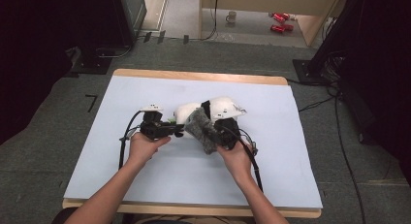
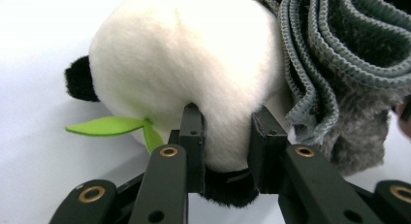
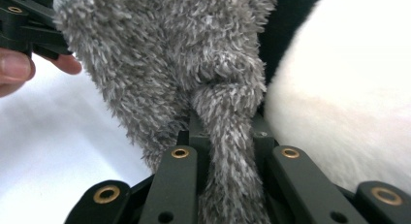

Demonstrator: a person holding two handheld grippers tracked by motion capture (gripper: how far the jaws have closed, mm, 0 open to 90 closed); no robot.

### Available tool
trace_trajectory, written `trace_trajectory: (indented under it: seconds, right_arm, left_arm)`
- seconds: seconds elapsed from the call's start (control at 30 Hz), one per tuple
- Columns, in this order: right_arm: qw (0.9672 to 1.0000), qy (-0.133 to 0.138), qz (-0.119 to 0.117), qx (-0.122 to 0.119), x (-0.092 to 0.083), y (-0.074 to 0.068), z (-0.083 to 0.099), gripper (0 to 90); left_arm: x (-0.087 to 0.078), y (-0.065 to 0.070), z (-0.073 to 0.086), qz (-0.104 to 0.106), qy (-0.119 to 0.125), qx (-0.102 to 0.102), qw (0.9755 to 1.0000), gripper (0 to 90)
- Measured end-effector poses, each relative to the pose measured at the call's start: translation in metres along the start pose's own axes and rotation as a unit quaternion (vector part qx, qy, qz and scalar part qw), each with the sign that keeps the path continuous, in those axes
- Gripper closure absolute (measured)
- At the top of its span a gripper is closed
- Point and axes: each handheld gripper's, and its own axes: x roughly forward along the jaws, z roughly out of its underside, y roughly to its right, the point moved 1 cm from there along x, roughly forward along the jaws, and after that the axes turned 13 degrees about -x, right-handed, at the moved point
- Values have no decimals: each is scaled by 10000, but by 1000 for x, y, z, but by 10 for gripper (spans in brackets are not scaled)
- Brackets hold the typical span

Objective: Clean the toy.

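A white plush panda (image 1: 186, 112) with black ears and a green leaf lies at the middle of the white table (image 1: 145, 88). My left gripper (image 1: 180, 131) comes at it from the left and is shut on its white body (image 2: 194, 69), the jaws pinching a fold of plush; the green leaf (image 2: 104, 126) sticks out to the left. A grey fuzzy cloth (image 1: 203, 129) hangs against the panda's right side. My right gripper (image 3: 227, 136) is shut on a fold of the grey cloth (image 3: 160, 64), with the panda's white body (image 3: 349, 98) just to its right.
The table's wooden edge (image 1: 194, 76) runs along the back, and grey carpet surrounds it. Cables (image 1: 339, 136) trail on the floor to the right. Dark equipment stands at both sides. A mug (image 1: 231, 16) and red cans (image 1: 278, 23) lie on the floor far behind.
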Motion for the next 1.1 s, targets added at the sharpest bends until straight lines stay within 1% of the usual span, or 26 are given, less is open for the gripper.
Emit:
trace_trajectory:
  seconds: [0.07,0.13,0.2,0.27,0.33,0.4,0.43,0.53,0.6,0.7,0.87,0.97,1.0,1.03,1.1]
  right_arm:
    - [10000,6,27,-23,-4,2,0,794]
    - [9999,38,126,-41,-10,4,0,794]
    - [9998,72,174,5,-15,8,0,794]
    - [9996,101,233,82,-22,13,2,794]
    - [9995,115,289,108,-25,16,4,793]
    - [9991,140,354,160,-30,21,6,792]
    - [9989,152,395,197,-33,24,7,792]
    - [9979,206,518,317,-40,34,12,791]
    - [9971,227,572,438,-43,40,16,791]
    - [9964,217,654,493,-45,46,21,791]
    - [9946,150,757,693,-45,58,28,791]
    - [9924,109,891,838,-48,65,32,791]
    - [9913,133,938,911,-51,68,33,792]
    - [9909,169,950,938,-53,70,33,792]
    - [9901,339,899,1024,-60,71,31,792]
  left_arm:
    - [-2,-4,-1,9,-22,-79,10000,716]
    - [-3,-7,-3,2,-51,-107,9999,717]
    - [-4,-9,-4,17,-30,-152,9999,717]
    - [-4,-9,-5,21,-16,-139,9999,717]
    - [-4,-10,-6,5,-9,-106,9999,717]
    - [-3,-8,-6,-90,16,2,10000,717]
    - [-3,-8,-6,-104,14,23,9999,717]
    - [-3,-11,-7,-83,21,-33,10000,718]
    - [-3,-12,-8,-67,21,-60,10000,718]
    - [-3,-11,-8,-63,15,-52,10000,718]
    - [-1,-9,-7,-56,20,-11,10000,717]
    - [-2,-10,-7,-73,14,-38,10000,717]
    - [-2,-11,-7,-80,21,-42,10000,717]
    - [-2,-12,-7,-97,44,-27,9999,717]
    - [-2,-12,-7,-119,69,26,9999,716]
